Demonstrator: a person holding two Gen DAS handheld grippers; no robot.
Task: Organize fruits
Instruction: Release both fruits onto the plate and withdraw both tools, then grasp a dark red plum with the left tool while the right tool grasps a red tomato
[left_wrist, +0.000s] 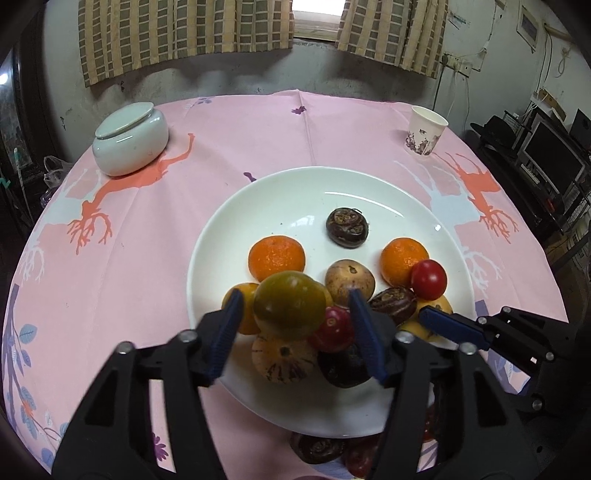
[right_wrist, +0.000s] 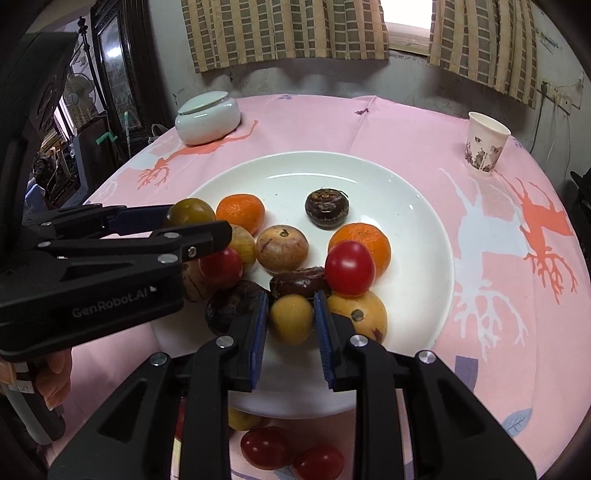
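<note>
While fruit crowds the near half of the white plate (left_wrist: 413, 192), the left gripper (left_wrist: 293, 314) stands with jaws apart around a green-brown citrus (left_wrist: 288, 304) atop the pile, pads not visibly pressing it. Right gripper (right_wrist: 290, 319) is clamped on a small yellow fruit (right_wrist: 290, 317), hemmed by a cherry tomato (right_wrist: 349, 267) and a dark water chestnut (right_wrist: 232, 304). Lidded white jar (left_wrist: 129, 138) and paper cup (left_wrist: 424, 129) stand well apart at the far corners of the pink tablecloth (left_wrist: 258, 125). Two tomatoes (right_wrist: 266, 446) lie off the plate, nearside.

We see fruit crowding the near half of the plate (left_wrist: 236, 206), its far half nearly bare, open cloth (left_wrist: 229, 147) beyond, jar (left_wrist: 130, 142) far left, cup (left_wrist: 425, 130) far right.
</note>
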